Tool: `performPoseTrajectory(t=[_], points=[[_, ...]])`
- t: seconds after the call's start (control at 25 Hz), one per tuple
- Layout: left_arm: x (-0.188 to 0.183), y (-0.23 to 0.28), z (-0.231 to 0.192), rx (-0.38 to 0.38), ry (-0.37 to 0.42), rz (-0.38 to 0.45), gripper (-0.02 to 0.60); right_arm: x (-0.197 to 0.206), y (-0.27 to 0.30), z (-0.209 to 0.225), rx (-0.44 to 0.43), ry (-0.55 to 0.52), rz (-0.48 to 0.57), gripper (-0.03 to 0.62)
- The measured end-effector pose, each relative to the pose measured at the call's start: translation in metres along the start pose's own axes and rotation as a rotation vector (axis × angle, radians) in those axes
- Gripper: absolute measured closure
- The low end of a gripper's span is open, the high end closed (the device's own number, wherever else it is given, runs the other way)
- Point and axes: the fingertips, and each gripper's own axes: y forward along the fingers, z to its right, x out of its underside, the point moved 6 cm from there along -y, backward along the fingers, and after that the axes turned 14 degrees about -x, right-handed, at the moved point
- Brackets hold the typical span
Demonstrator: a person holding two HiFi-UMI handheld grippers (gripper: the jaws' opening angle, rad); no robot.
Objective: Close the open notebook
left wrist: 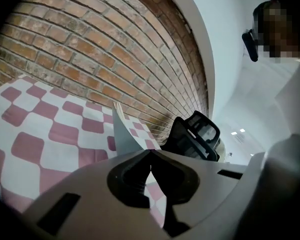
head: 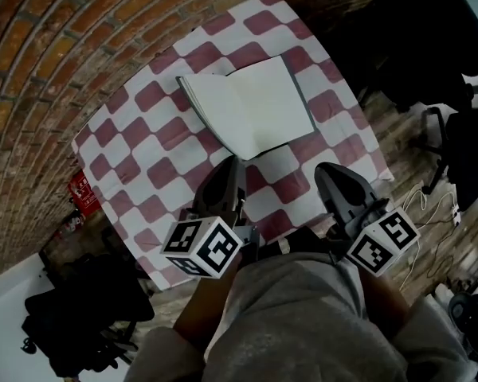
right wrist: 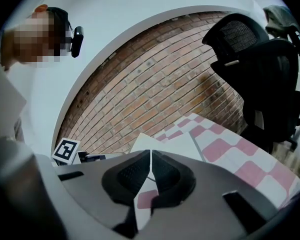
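Note:
An open notebook (head: 247, 106) with blank white pages lies flat on the red-and-white checked tablecloth (head: 135, 138), toward the far side. My left gripper (head: 227, 165) hovers just short of the notebook's near corner, jaws shut with nothing between them. My right gripper (head: 328, 173) is to the right of it, near the table's front, also shut and empty. In the left gripper view the left gripper (left wrist: 151, 153) points at the notebook (left wrist: 124, 133), seen edge-on. The right gripper (right wrist: 150, 154) in its own view points at the notebook's pages (right wrist: 162, 143).
A brick wall (head: 56, 46) borders the table's far and left sides. Black office chairs (head: 454, 146) stand to the right, and one chair (left wrist: 195, 136) shows beyond the table. A red object (head: 83, 192) sits below the table's left edge. A person's grey-clad lap (head: 303, 317) fills the foreground.

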Motion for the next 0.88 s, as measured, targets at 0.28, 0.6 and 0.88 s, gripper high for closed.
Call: performPoseTrajectory(t=[0.28, 0.6, 0.88], points=[[0.005, 0.023, 0.041, 0.108, 0.068, -0.048, 0.571, -0.01, -0.029, 0.014, 0.058, -0.001, 0.049, 0.562], [0.026, 0.058, 0.077, 0.245, 0.184, -0.118, 0.569, -0.012, -0.057, 0.034, 0.146, 0.022, 0.091, 0.562], [0.047, 0.093, 0.079, 0.242, 0.285, -0.16, 0.434, -0.011, -0.078, 0.052, 0.219, 0.042, 0.12, 0.562]])
